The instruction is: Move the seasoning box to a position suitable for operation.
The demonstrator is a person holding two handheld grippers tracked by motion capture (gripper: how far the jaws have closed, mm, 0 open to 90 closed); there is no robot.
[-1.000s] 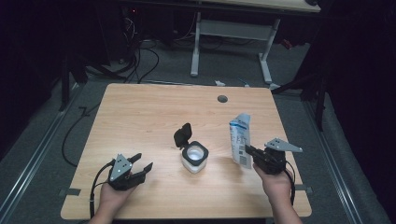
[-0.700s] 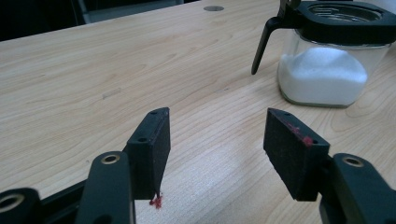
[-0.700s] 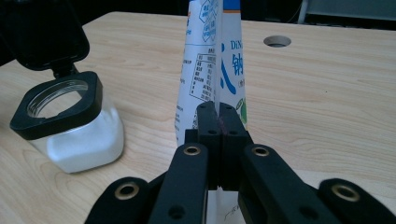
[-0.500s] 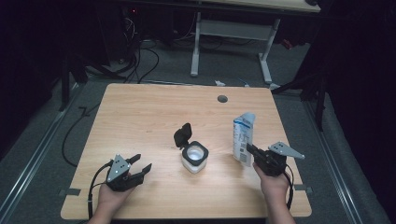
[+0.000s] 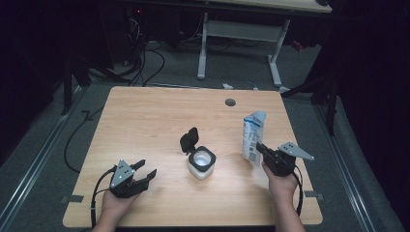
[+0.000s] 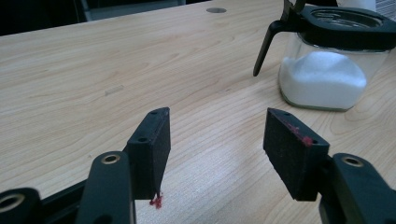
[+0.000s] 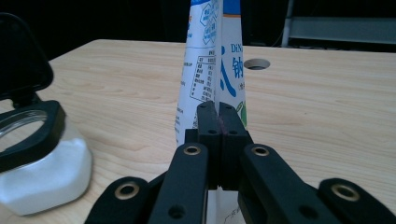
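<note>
Pouch (image 5: 253,136) upright, long axis vertical, top apparently leaning right; right claw (image 5: 261,148) clamped.

Both grippers are black. The left gripper (image 5: 146,172) carries a grey three-cornered plate (image 5: 122,172) and a black cable (image 5: 96,193); its jaws end in square black pads (image 6: 150,144) smeared with red, on arms with brass-ringed holes. The right gripper (image 5: 258,146) bears a similar plate (image 5: 295,151) and a looping black cable (image 5: 299,191).
</note>
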